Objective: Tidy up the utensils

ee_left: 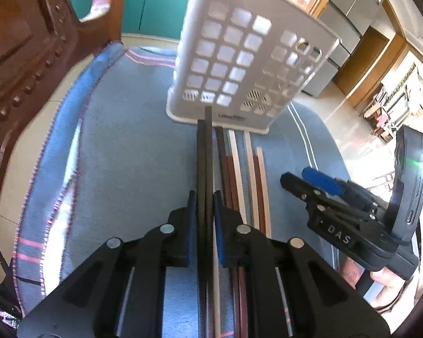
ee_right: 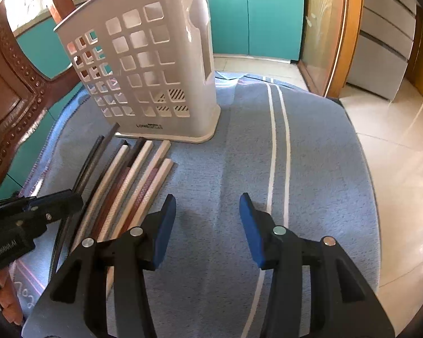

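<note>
Two black chopsticks (ee_left: 205, 169) are pinched together between the blue pads of the left gripper (ee_left: 205, 205), whose jaws are nearly closed on them, their tips reaching toward the base of the white perforated utensil holder (ee_left: 239, 64) lettered "LONG…" that stands at the far edge of the blue towel (ee_right: 318, 169). Several more chopsticks (ee_right: 132, 180), cream, brown and reddish, lie side by side on the towel just in front of the holder. The right gripper (ee_right: 207, 225), marked "DAS" while the left reads "GenRobot.AI", hangs half open over bare towel and grips nothing.
</note>
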Available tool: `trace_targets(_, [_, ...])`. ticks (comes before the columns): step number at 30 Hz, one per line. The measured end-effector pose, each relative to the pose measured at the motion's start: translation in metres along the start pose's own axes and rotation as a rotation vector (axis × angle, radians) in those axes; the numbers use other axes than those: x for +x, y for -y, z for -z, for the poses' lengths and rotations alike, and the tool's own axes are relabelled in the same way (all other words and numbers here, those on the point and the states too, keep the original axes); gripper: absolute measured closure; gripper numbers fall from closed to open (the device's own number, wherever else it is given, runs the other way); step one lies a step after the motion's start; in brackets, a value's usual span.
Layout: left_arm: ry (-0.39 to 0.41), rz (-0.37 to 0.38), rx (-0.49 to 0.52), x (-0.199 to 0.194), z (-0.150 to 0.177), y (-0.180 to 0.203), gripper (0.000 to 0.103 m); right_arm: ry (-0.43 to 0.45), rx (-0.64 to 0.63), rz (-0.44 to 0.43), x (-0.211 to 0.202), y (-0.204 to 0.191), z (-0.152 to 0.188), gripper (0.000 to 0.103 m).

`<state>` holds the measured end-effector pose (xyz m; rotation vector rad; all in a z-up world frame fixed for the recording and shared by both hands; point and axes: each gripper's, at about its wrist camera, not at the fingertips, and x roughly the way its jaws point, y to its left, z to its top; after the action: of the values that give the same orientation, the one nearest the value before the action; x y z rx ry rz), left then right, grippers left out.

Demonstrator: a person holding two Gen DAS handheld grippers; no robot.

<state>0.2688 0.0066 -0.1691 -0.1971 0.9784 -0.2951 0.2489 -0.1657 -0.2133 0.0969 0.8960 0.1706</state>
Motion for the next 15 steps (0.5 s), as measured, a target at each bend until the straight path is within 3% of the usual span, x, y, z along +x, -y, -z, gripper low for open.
trace_targets(3, [0.012,-0.061,0.01,-0.001,-0.004,-0.001,0.09,-0.014,0.017,-0.054,0.001,-0.004,-0.001,0.056])
trace_targets(9, [0.001,-0.107,0.029,0.007,-0.005,0.006,0.09,-0.016,-0.064,-0.01,0.007,-0.029,-0.001,0.056])
trace_targets(15, [0.018,-0.142,0.062,0.005,0.0,0.011,0.086,-0.033,-0.081,-0.037,0.013,-0.039,-0.004,0.056])
